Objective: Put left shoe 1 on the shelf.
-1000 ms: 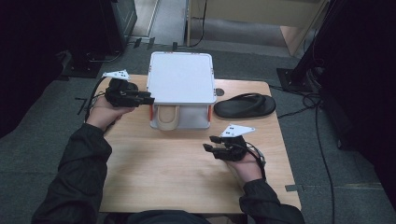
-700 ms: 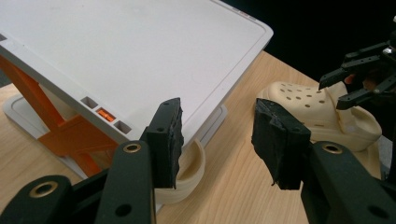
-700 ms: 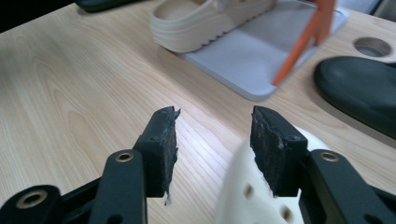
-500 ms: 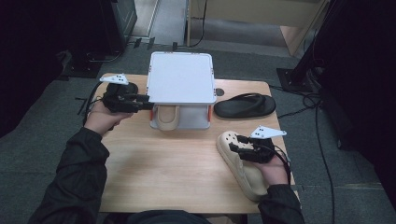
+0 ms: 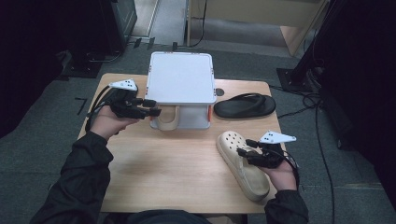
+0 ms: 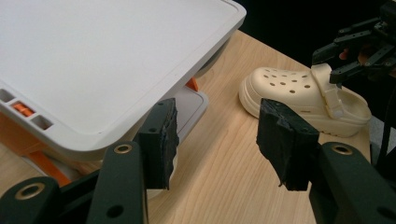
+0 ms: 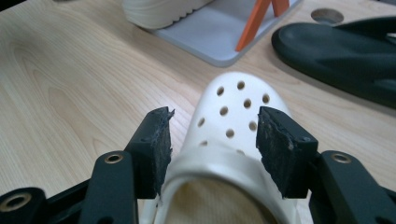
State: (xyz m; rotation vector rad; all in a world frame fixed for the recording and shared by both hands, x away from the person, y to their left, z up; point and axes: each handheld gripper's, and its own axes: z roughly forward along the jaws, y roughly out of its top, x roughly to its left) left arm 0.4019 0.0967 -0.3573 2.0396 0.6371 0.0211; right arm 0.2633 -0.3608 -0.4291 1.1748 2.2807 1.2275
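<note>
Risk: the cream clog [image 5: 243,164] can slip or twist if you close on its rounded upper, because the soft foam gives little flat purchase. Your right claw [image 7: 212,140] is spread wide, its jaws straddling the clog's upper just behind the vent holes; contact cannot be confirmed. The clog lies on the surface [image 5: 173,172] at its right front, near the black sandal [image 5: 245,106]. Your left claw [image 6: 215,140] is spread and empty, beside the white shoe rack [image 5: 180,77], where a second clog [image 5: 167,122] sits underneath.
</note>
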